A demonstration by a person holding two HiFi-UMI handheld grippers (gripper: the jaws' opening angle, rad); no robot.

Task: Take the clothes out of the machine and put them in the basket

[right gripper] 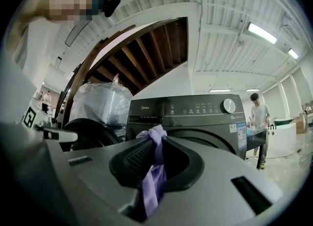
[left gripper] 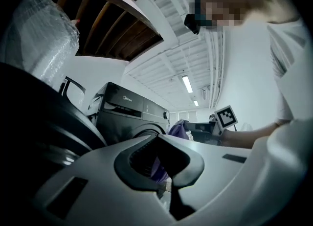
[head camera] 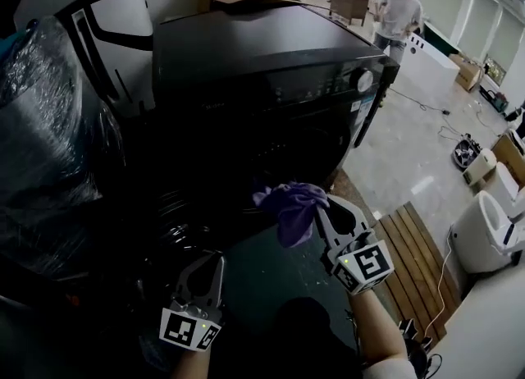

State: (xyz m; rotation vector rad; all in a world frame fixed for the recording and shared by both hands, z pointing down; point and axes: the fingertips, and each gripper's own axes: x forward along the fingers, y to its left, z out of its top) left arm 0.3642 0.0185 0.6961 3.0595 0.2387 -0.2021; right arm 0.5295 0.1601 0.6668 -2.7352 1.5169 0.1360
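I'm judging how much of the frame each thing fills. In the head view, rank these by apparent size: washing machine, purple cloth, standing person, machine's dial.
1. washing machine
2. purple cloth and standing person: they look about alike, and the person is far off, so I won't rank them
3. dial, smallest

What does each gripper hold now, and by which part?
The right gripper is shut on a purple cloth, pinching a bunched part; the rest hangs loose. The left gripper holds nothing.
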